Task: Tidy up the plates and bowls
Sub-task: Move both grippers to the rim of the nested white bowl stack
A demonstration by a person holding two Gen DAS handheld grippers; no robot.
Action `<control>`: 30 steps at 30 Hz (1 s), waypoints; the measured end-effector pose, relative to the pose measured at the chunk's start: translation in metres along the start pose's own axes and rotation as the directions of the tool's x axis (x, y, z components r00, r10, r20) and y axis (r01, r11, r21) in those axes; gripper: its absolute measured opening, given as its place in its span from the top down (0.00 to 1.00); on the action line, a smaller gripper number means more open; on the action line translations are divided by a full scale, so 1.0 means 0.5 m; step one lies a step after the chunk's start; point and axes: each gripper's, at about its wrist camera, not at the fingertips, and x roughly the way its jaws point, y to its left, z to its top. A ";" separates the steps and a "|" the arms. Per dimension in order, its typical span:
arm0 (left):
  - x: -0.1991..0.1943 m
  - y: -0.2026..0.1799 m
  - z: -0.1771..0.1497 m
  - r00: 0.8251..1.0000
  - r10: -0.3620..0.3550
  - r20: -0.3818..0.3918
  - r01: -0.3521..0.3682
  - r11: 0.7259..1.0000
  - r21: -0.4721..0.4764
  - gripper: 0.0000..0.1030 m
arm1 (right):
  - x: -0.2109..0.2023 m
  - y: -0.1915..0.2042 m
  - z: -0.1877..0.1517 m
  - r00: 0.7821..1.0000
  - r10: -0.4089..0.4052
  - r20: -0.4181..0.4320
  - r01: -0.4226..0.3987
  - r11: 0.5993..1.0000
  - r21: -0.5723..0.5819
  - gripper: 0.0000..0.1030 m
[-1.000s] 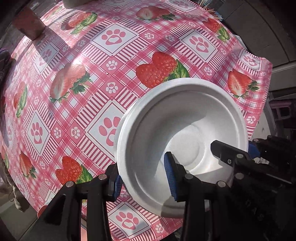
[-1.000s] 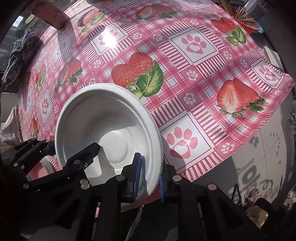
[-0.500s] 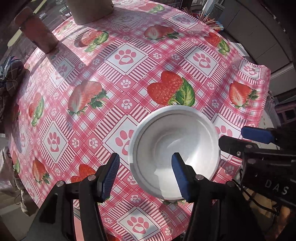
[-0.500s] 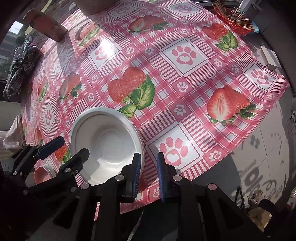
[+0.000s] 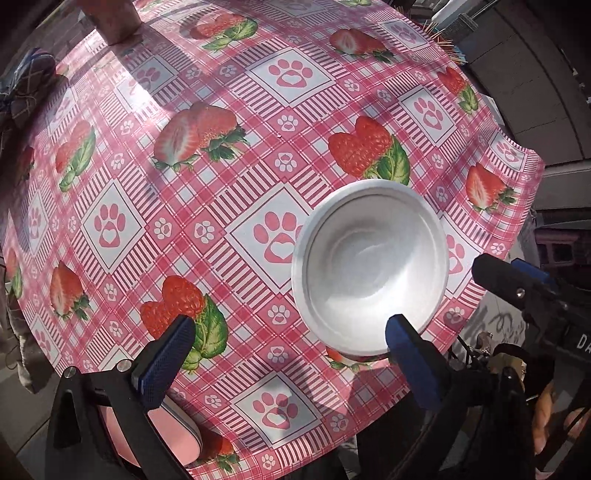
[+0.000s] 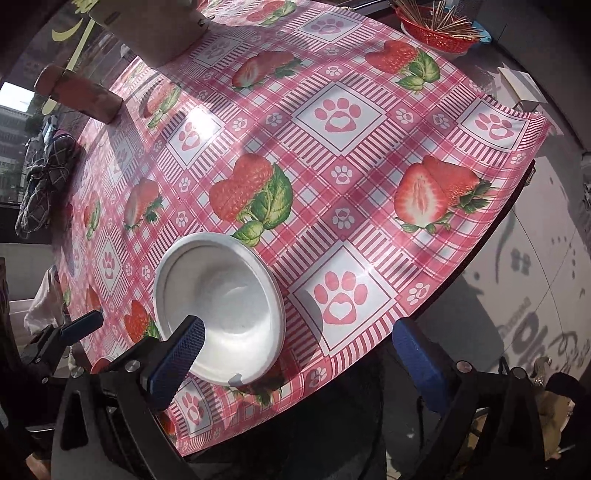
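Sitting upright near the front edge of the strawberry-print pink counter (image 5: 229,177), the white foam bowl (image 5: 369,266) is resting untouched while left claw (image 5: 291,362) and right claw (image 6: 299,354) are hovering spread and empty, pink dish (image 5: 177,439) awaiting sorting.

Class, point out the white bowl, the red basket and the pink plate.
Bowl (image 5: 369,269), left wrist view, inner floor.
Basket (image 6: 436,35), right wrist view, front wall.
Plate (image 5: 173,432), left wrist view, rim near the table edge.

Table (image 5: 229,206) carries a pink checked cloth printed with strawberries and paw marks. White bowl (image 5: 369,269) rests upright near the front edge. Pink dish (image 5: 173,435) sits at the near corner. Red basket (image 6: 436,33) of sticks stands at the far edge.
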 end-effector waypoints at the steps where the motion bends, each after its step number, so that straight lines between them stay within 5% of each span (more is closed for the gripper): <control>1: 0.004 0.007 -0.004 1.000 -0.006 -0.022 0.006 1.000 -0.009 0.00 | -0.001 -0.002 -0.003 1.000 0.006 0.005 -0.006 1.000 0.010 0.00; 12: 0.019 -0.016 -0.018 0.996 0.021 -0.082 -0.021 1.000 -0.006 0.00 | -0.006 -0.041 -0.036 1.000 0.030 0.009 -0.030 0.996 0.086 0.00; 30: 0.047 -0.050 -0.047 0.995 0.029 -0.098 -0.032 0.999 -0.031 0.00 | 0.025 -0.029 -0.041 0.999 0.013 -0.041 -0.012 0.999 0.037 0.00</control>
